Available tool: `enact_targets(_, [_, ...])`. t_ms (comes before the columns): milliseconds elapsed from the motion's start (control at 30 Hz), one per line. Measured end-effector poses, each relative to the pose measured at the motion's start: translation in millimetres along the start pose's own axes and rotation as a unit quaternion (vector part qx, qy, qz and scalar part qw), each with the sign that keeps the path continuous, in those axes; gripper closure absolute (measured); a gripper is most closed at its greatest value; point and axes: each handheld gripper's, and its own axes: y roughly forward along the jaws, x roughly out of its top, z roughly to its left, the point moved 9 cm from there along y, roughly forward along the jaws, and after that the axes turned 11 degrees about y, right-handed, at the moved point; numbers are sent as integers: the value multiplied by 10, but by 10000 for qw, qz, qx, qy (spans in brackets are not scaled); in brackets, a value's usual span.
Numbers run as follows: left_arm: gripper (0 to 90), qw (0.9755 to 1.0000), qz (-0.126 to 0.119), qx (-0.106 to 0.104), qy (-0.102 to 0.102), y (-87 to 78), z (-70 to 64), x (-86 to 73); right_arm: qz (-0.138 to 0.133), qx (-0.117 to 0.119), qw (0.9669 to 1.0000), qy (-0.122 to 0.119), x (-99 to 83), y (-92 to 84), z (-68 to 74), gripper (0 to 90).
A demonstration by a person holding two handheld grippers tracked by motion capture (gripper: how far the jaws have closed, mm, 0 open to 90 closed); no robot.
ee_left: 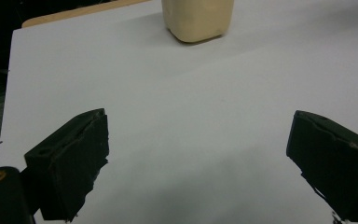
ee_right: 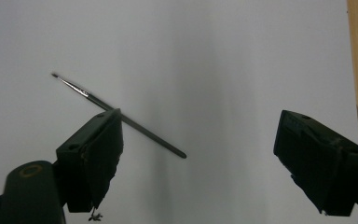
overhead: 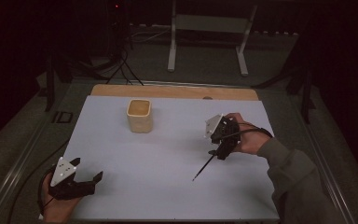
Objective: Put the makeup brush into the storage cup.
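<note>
A thin dark paintbrush (overhead: 202,168) lies flat on the white sheet (overhead: 144,158), right of centre. My right gripper (overhead: 218,150) hovers over its handle end, held by a hand in a grey sleeve. In the right gripper view the gripper (ee_right: 200,121) is open wide. The paintbrush (ee_right: 135,126) runs slantwise past the tip of the left jaw, bristles pointing away, untouched by the right jaw. A cream cup (overhead: 140,115) stands upright toward the back of the sheet. My left gripper (overhead: 88,168) rests open at the sheet's near left corner, with nothing between its fingers (ee_left: 74,158).
The cream cup (ee_left: 198,18) stands straight ahead of the left gripper (ee_left: 200,119), well beyond it. A wooden table edge (overhead: 172,91) shows behind the sheet. Beyond it are a dark floor, cables and a white frame stand (overhead: 209,28).
</note>
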Motion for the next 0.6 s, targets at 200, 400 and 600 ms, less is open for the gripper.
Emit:
enact_targets(200, [66, 10000, 2, 0, 4, 1, 1, 0, 78, 52, 9999, -53, -1, 60, 34, 155])
enact_targets(400, [66, 10000, -4, 5, 7, -3, 2, 1, 157, 108, 9998, -99, 2, 135, 78, 155])
enact_targets(600, [66, 10000, -5, 2, 7, -3, 1, 1, 335, 202, 9991, -145, -45, 281, 148, 166])
